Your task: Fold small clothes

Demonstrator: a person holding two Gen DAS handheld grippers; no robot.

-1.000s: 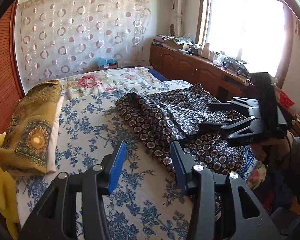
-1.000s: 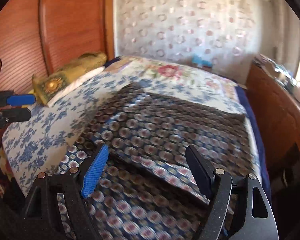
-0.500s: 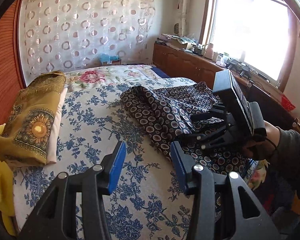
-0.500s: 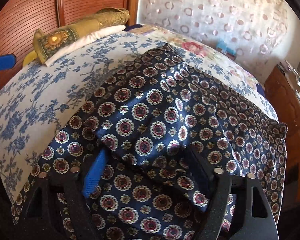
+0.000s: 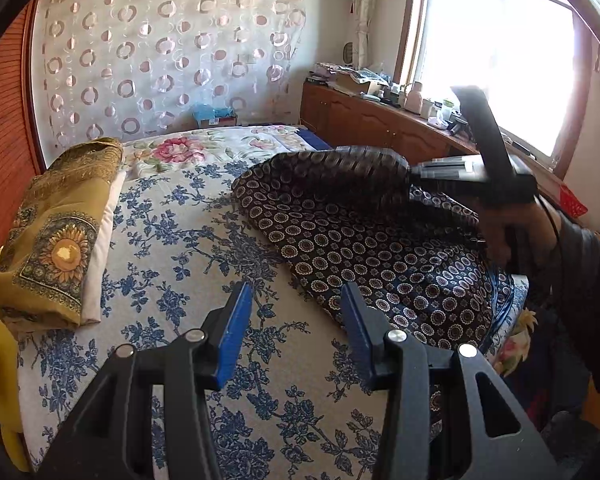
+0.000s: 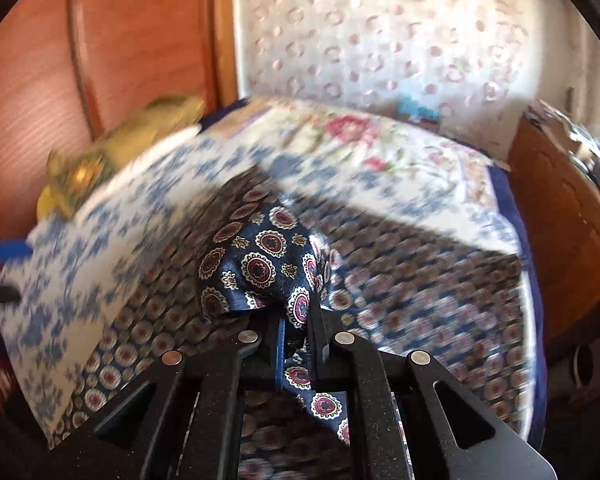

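A dark navy garment (image 5: 364, 240) printed with round medallions lies on the right side of the bed. In the right wrist view my right gripper (image 6: 298, 320) is shut on a bunched fold of this garment (image 6: 260, 268), lifting it off the rest of the cloth. The left wrist view shows that same right gripper (image 5: 414, 174), held by a hand (image 5: 512, 232), raising a blurred fold above the bed. My left gripper (image 5: 296, 320) hovers open over the blue-flowered bedspread (image 5: 172, 248), just left of the garment's near edge, with nothing between its blue pads.
A folded mustard-yellow cloth (image 5: 60, 232) lies on a white pillow at the bed's left side. A wooden cabinet (image 5: 380, 128) crowded with small items runs under the bright window on the right. A patterned curtain hangs behind the bed. A wooden panel stands at the far left.
My right gripper went from wide open above the garment to shut on a fold of it, then lifted the fold. The left gripper stayed where it was.
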